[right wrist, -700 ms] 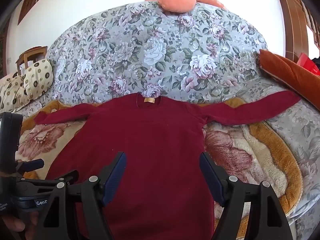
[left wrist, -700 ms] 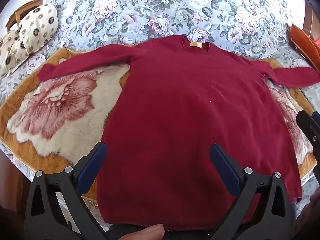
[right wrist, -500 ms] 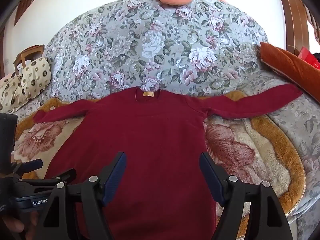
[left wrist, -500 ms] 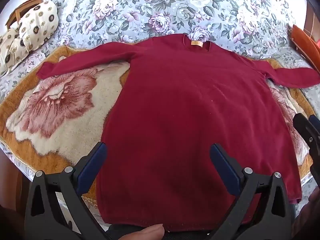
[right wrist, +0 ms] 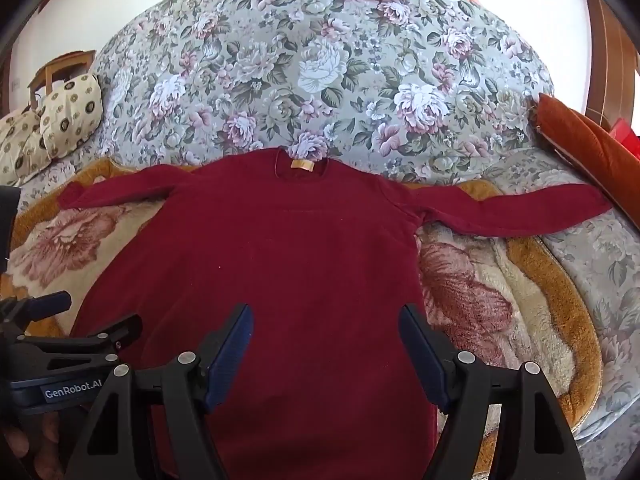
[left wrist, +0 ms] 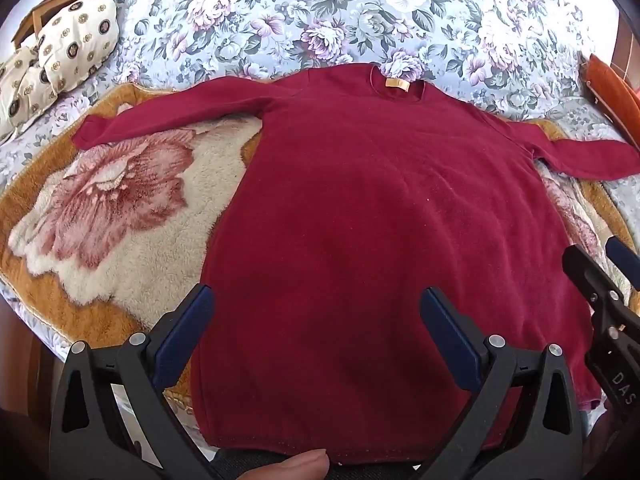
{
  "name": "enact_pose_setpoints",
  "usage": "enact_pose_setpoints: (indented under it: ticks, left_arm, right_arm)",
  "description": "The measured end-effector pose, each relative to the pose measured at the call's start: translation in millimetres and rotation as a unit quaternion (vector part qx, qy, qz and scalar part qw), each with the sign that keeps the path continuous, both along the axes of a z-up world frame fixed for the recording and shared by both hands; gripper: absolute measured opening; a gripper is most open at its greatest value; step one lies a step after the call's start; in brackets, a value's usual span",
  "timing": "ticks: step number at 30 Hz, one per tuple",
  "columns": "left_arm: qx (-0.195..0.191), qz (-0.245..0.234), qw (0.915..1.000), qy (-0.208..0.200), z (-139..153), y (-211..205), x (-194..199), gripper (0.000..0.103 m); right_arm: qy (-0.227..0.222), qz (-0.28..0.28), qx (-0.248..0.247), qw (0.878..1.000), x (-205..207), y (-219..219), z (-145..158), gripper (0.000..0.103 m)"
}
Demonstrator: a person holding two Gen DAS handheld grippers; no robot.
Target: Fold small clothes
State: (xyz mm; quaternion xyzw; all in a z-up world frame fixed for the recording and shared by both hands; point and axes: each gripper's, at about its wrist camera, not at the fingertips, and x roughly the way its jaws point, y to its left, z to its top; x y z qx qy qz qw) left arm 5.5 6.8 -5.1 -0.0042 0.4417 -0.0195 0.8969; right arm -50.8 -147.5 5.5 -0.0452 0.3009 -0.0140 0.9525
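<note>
- The left tongs [left wrist: 316,332] are hanging wide open over the lower part of the red sweater [left wrist: 380,220], gripping nothing; the blue pads [left wrist: 180,336] are standing far apart, with the sweater's left edge passing just inside the left pad.
- The right tongs [right wrist: 326,356] are also gaping wide and carrying nothing; they are hovering over the sweater's lower body, with its right side edge running close by the right pad [right wrist: 422,356].
- The sweater is lying flat ahead of both tongs, face up, neckline and tan label [left wrist: 397,84] at the far end, hem [left wrist: 280,450] nearest the left tongs; both sleeves are stretching outward, 1 to the far left [left wrist: 160,120] and 1 to the far right [right wrist: 512,212].
- Under it a plush blanket [left wrist: 100,220] with a large pink flower and orange border is showing on either side of the tongs; beyond that a floral bedspread [right wrist: 320,80] is covering the bed.
- Far left of the tongs, 2 cream patterned cushions [left wrist: 76,40] are resting; far right, an orange cushion [right wrist: 588,144] is lying at the edge.
- In the right wrist view the left tongs' body is appearing at the lower left; in the left wrist view the right tongs are showing at the right edge.
</note>
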Motion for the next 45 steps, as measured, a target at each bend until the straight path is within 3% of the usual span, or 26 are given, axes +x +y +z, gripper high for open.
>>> enact_pose_setpoints:
  ticks: [45]
  left_arm:
    - [-0.017,0.0,0.9998,0.008,-2.1,2.0,1.1,0.103]
  right_arm:
    - [0.025,-0.003,-0.014,1.0,7.0,1.7,-4.8,0.073]
